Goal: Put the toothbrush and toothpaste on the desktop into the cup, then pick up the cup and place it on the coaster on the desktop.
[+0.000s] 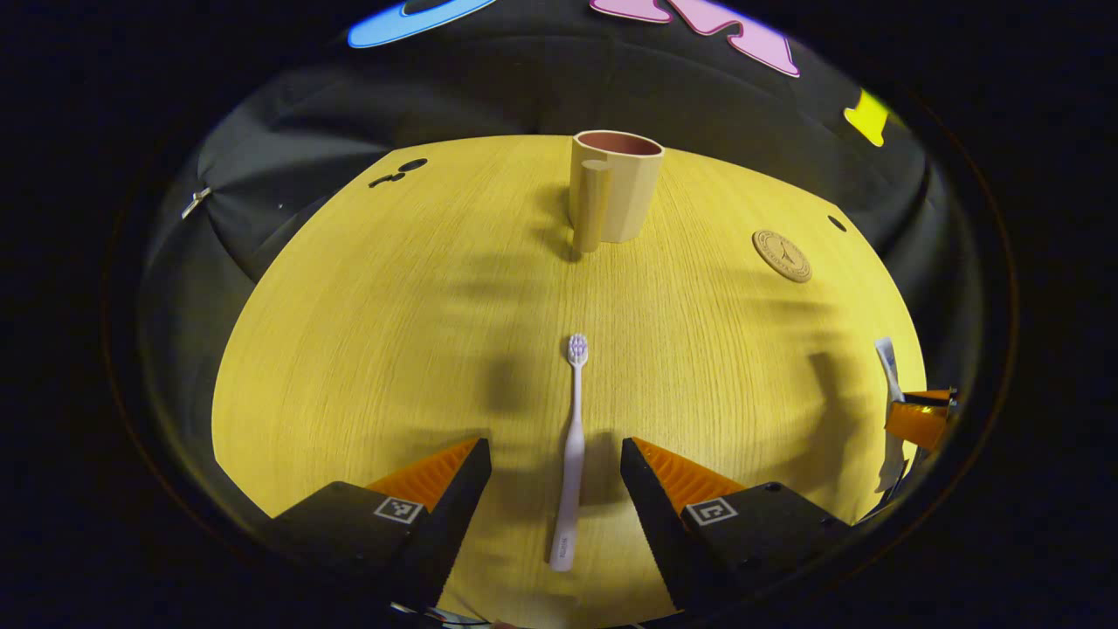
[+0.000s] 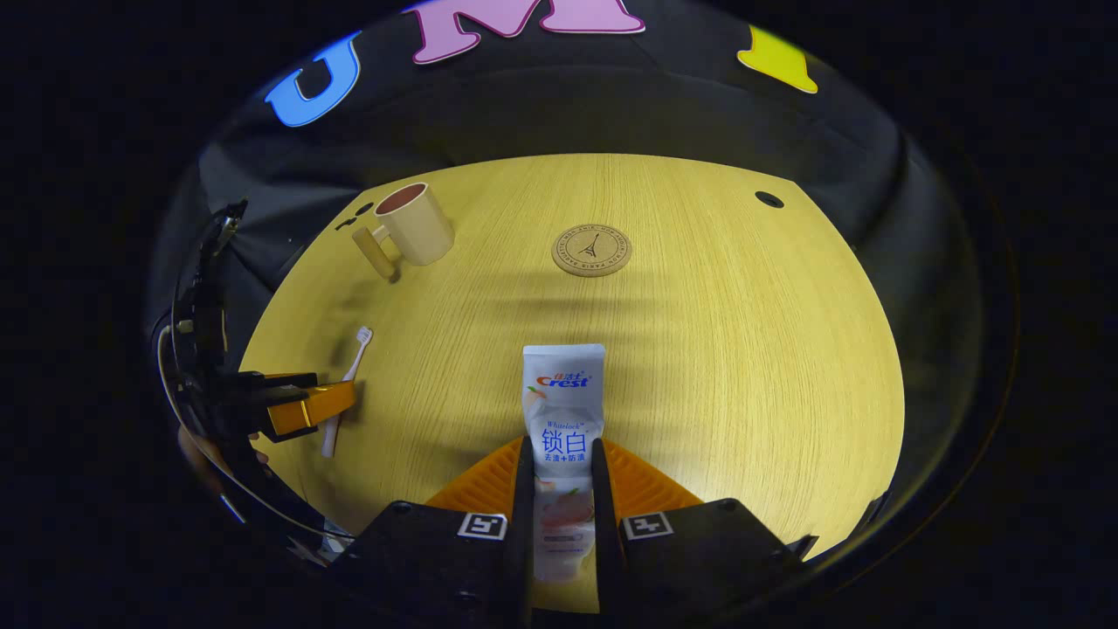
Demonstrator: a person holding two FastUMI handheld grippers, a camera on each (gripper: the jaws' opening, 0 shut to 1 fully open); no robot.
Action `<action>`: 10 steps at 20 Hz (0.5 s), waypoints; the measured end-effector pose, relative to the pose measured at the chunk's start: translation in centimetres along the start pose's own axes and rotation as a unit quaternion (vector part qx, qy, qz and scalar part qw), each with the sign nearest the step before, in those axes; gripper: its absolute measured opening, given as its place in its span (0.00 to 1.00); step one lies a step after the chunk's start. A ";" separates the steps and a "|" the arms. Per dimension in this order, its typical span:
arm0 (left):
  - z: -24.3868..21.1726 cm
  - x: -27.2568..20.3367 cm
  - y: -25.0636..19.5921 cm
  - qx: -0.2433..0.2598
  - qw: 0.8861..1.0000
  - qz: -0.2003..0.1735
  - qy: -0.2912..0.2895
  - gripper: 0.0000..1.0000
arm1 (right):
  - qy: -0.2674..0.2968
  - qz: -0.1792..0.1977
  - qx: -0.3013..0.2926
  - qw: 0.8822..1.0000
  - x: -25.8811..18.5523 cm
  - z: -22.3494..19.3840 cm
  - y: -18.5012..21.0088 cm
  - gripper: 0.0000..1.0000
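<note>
Broadly: wooden desktop, pale grain, bare across most of its middle. Cup upright near far edge, handle turned toward left gripper view, mouth open; seen again in right gripper view at far left. Coaster flat, round, right of cup and well apart from it; in left gripper view at far right.

Left gripper low over near edge of desktop, jaws spread wide, fingers either side of toothbrush without touching. Toothbrush flat on wood, bristle head pointing toward cup, handle end between the fingers. Same gripper in right gripper view at far left, toothbrush beside it.

Right gripper closed on toothpaste, both fingers pressing tube's lower half; flat crimped end pointing away toward coaster. Tube lifted or resting: cannot tell. Right gripper also at right margin of left gripper view, toothpaste a pale sliver there.
</note>
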State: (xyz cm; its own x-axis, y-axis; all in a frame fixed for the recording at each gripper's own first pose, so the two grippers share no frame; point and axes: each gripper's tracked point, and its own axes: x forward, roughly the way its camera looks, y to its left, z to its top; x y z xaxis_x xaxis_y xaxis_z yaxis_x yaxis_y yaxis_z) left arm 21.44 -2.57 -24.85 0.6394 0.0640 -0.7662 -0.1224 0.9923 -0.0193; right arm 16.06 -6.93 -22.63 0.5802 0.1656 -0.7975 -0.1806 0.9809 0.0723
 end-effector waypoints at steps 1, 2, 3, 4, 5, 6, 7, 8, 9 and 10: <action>-0.3 0.2 -0.1 0.003 1.000 0.003 0.008 0.93 | 0.001 0.001 0.003 1.000 0.1 0.1 -0.2 0.33; -0.5 0.4 -0.3 0.004 1.000 0.002 0.013 0.92 | 0.001 0.004 0.007 1.000 0.3 0.3 -0.3 0.33; -0.7 0.5 -0.5 0.002 1.000 0.002 0.013 0.91 | 0.000 0.008 0.010 1.000 0.4 0.5 -0.3 0.33; -0.5 0.5 -0.7 0.000 1.000 0.002 0.010 0.88 | -0.001 0.013 0.011 1.000 0.6 0.8 -0.2 0.33; -0.5 0.6 -0.8 -0.001 1.000 0.003 0.013 0.84 | -0.002 0.017 0.011 1.000 0.7 1.0 -0.2 0.33; -0.6 0.8 -0.9 -0.005 1.000 0.003 0.015 0.82 | -0.001 0.024 0.007 1.000 0.9 1.1 0.0 0.33; -0.6 0.8 -0.9 -0.004 1.000 0.004 0.019 0.81 | -0.003 0.031 0.006 1.000 1.0 1.3 0.2 0.33; -0.4 0.8 -0.8 -0.005 1.000 0.003 0.019 0.75 | -0.007 0.039 0.004 0.999 1.3 1.6 0.5 0.28; -0.3 0.7 -0.7 -0.008 1.000 0.005 0.020 0.70 | -0.010 0.044 0.001 0.999 1.3 1.9 0.7 0.33; -0.3 0.9 -0.8 -0.009 1.000 0.004 0.022 0.52 | -0.013 0.048 -0.004 0.999 1.3 2.2 0.8 0.33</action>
State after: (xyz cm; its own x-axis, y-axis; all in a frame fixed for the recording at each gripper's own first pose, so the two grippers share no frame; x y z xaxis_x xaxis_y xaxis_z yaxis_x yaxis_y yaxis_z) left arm 21.87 -3.30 -25.76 0.6045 0.0670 -0.7938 -0.1415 0.9896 -0.0243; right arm 18.41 -5.66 -22.27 0.5801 0.2611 -0.7716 -0.2418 0.9597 0.1430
